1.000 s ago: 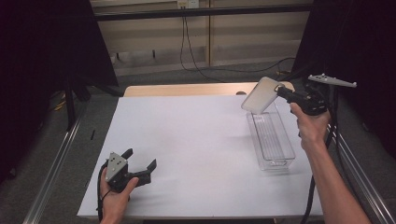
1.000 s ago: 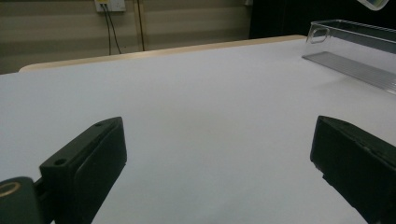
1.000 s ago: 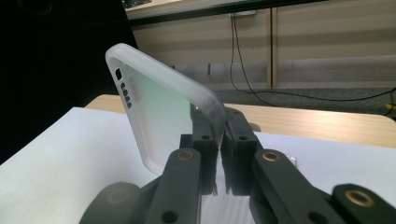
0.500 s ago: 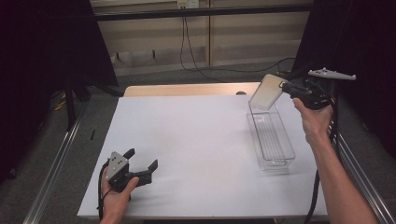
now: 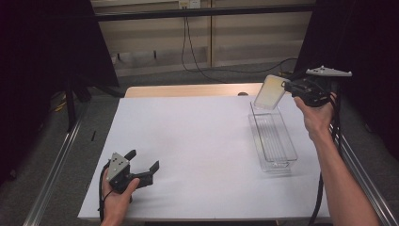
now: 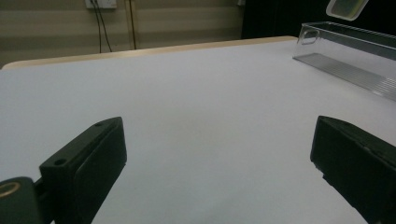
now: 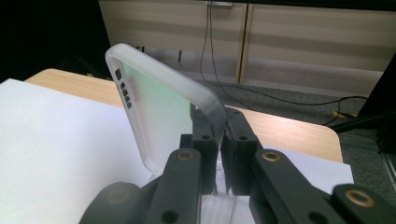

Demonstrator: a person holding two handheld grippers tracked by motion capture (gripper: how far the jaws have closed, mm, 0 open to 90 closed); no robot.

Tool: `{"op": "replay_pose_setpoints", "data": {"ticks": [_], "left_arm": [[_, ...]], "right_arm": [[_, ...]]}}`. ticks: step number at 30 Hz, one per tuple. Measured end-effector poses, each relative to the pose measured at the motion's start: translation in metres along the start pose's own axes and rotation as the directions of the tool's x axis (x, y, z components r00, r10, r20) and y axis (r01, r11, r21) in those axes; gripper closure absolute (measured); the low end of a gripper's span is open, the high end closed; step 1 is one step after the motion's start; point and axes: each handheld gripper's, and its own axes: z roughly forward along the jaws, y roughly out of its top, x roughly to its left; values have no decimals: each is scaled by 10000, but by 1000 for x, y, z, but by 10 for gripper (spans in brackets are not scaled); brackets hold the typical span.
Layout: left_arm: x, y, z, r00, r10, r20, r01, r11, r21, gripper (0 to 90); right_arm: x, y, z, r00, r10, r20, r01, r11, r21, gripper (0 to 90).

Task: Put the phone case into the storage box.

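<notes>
A translucent phone case (image 5: 269, 92) hangs in the air over the far end of a clear plastic tray (image 5: 273, 139) at the table's right. My right gripper (image 5: 287, 87) is shut on the case's edge; in the right gripper view the case (image 7: 159, 116) stands tilted between the closed jaws of that gripper (image 7: 218, 140). My left gripper (image 5: 141, 162) rests low at the front left of the white table (image 5: 188, 141), open with nothing between its jaws. The left gripper view shows the tray (image 6: 350, 56) far to the right and a corner of the case (image 6: 348, 8) above it.
The white sheet covers most of a wooden tabletop (image 5: 188, 90) whose far strip shows bare. Metal rails (image 5: 51, 174) run along both sides. Cables (image 5: 193, 47) hang down the back wall.
My right gripper has carried the case a little to the right and upward, over the tray's far end. The left gripper has stayed put.
</notes>
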Motion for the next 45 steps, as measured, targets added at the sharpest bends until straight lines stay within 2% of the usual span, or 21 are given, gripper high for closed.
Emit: {"op": "replay_pose_setpoints", "data": {"ticks": [6, 11, 14, 22, 24, 30, 45], "left_arm": [[0, 0, -1, 10000, 19, 29, -19, 10000, -11, 35], [0, 1, -1, 10000, -5, 41, 6, 10000, -33, 35], [-1, 0, -1, 10000, -18, 45, 18, 10000, -44, 35], [0, 1, -2, 10000, 36, 12, -36, 10000, -58, 35], [0, 1, -3, 9999, -80, 76, 80, 10000, -44, 35], [0, 1, -4, 10000, 33, 39, -33, 9999, -119, 35], [1, 3, -5, 10000, 84, -43, -85, 9997, -224, 35]], "right_arm": [[-4, -3, 10, 9995, -253, 175, 250, 9995, 169, 848], [-8, -4, 15, 9994, -271, 210, 265, 9993, 269, 848], [-7, -6, 19, 9985, -474, 273, 463, 9981, 404, 848], [-5, -7, 24, 9977, -624, 265, 614, 9974, 376, 848], [-5, -8, 26, 9974, -675, 259, 663, 9968, 448, 848], [-4, -10, 32, 9956, -896, 264, 879, 9942, 618, 848], [-5, -17, 42, 9927, -1155, 355, 1119, 9897, 895, 848]]}}
